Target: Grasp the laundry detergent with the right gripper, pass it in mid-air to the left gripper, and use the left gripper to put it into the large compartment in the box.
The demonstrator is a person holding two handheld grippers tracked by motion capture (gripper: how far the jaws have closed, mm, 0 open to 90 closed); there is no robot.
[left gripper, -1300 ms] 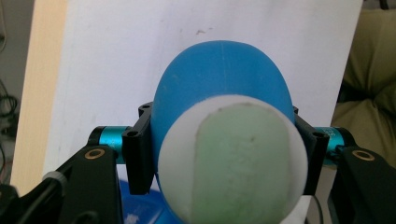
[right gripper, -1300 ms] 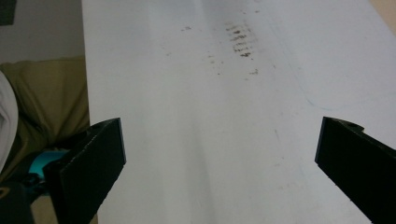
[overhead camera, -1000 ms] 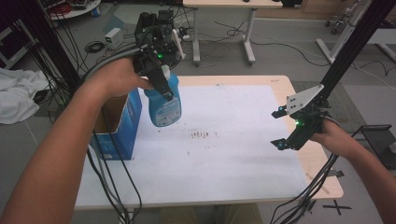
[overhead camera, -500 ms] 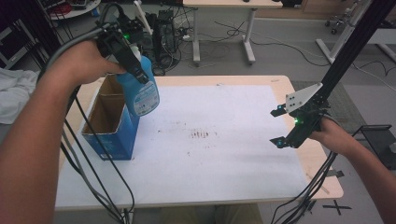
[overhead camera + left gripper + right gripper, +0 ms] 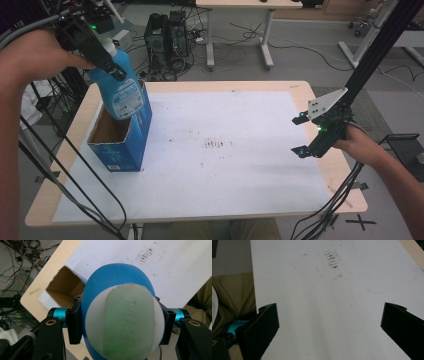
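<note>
Bottle (image 5: 117, 85) clamped in left gripper (image 5: 102, 55) jaws, right gripper (image 5: 305, 135) jaws released; we judged lowering it straight into box (image 5: 125, 145) best.

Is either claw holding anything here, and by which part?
The left claw grips the blue plastic bottle by its neck, just under the white cap. The right claw is open, holding nothing.

We see a blue bottle (image 5: 121, 90) with white-green cap (image 5: 127, 320), blue box (image 5: 131, 135) brown inside, white sheet (image 5: 240, 165) with dark smudges (image 5: 216, 145) at 12 o'clock.
</note>
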